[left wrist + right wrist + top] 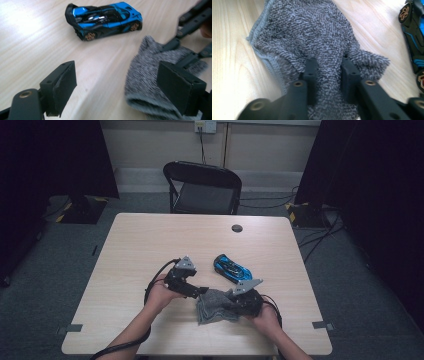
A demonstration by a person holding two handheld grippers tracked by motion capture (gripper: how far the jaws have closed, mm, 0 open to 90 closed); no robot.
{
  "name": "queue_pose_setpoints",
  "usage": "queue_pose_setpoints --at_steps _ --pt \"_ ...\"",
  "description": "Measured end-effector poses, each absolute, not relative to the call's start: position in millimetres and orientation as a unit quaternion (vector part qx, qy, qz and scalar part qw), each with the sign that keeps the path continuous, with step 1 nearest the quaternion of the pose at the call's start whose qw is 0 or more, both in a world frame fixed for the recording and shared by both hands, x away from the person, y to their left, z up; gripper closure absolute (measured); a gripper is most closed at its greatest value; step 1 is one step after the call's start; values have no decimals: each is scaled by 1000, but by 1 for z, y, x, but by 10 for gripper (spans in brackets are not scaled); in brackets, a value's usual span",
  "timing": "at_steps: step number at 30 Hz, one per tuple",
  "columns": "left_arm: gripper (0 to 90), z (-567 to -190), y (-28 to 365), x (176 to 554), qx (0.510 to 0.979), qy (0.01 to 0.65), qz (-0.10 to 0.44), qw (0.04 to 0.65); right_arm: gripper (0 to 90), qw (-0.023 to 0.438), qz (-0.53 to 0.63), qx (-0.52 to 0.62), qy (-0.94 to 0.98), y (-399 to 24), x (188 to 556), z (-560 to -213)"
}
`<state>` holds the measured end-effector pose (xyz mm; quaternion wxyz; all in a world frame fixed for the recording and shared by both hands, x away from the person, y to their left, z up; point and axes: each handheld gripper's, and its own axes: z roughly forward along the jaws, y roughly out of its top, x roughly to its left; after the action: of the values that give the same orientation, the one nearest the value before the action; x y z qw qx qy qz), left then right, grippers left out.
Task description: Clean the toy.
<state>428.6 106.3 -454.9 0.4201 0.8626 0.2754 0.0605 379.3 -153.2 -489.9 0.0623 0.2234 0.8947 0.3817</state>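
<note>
Right gripper point(328, 72) pinched on a fold of the grey towel point(312, 37), close-up in right gripper view; no earlier frame, so grip only. Left gripper point(117, 87) jaws wide apart in left gripper view, nothing held, towel edge by one pad at 3 o'clock, blue toy car point(103, 20) at 12. High view: towel point(212, 307) bunched between both hands near table point(150, 235) front edge, car point(231, 268) at 1 o'clock from it, black chair point(202, 187) behind.

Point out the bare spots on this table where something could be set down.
Free: the table is bare along its left side and across the far strip by the round grommet. Crowded: the near middle, where the grey cloth, blue toy car, left gripper and right gripper cluster.
</note>
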Motion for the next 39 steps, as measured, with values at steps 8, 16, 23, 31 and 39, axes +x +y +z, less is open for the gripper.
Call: queue_pose_setpoints --at_steps 8,16,23,31,39 --pt "159 -452 78 456 864 275 61 417 749 57 375 242 893 -176 376 -481" --pt "158 -449 39 481 869 264 66 414 758 48 378 261 887 -207 377 -475" --pt "185 -459 5 488 885 234 72 397 755 53 374 274 885 -217 376 -477" --pt "189 -471 -9 498 893 219 87 382 751 51 372 281 883 -221 377 -482" --pt "176 -475 -8 501 896 213 77 383 753 42 372 287 882 -222 378 -483"
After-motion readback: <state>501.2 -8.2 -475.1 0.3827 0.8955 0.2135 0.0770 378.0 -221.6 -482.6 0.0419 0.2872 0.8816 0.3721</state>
